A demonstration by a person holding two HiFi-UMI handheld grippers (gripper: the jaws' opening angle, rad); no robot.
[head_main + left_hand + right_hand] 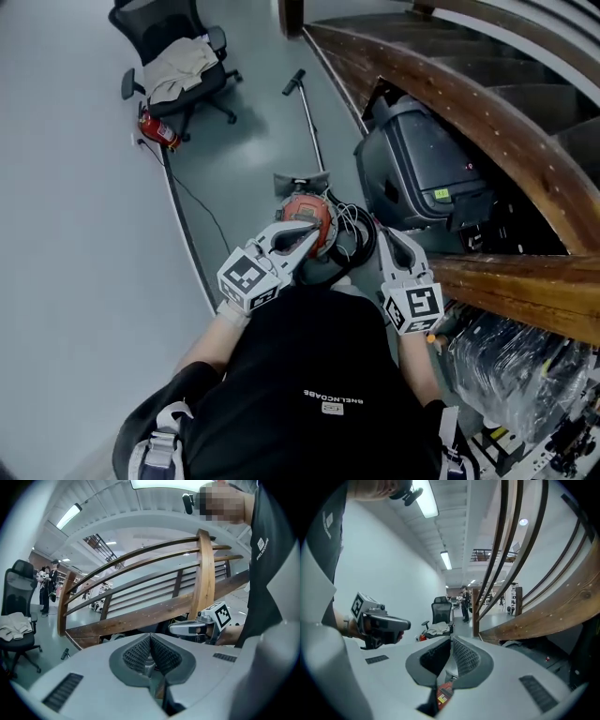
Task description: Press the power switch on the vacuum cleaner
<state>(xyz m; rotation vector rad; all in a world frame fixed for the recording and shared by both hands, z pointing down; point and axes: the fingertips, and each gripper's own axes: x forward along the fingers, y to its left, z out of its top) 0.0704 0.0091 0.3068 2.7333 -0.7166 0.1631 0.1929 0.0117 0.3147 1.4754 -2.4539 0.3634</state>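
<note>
Where the grey floor fills the upper left of the head view, an office chair stands with a pale cloth heaped on its seat. A red fire extinguisher lies just beside its base. Toward the middle of the frame sits the vacuum cleaner, a round red body with its wand running up the floor away from the person. A dark hose is coiled at its right side. The left gripper reaches in from the lower left, its tips over the red top; whether they touch it, or where the switch lies, cannot be made out. Its own view shows the two ribbed pads pressed together with nothing between them. Right of the vacuum cleaner, the right gripper points up the frame, apart from the red body. Its jaws are likewise closed and empty, and a bit of red shows below them. Farther right, a black case sits under the curved wooden railing.
</note>
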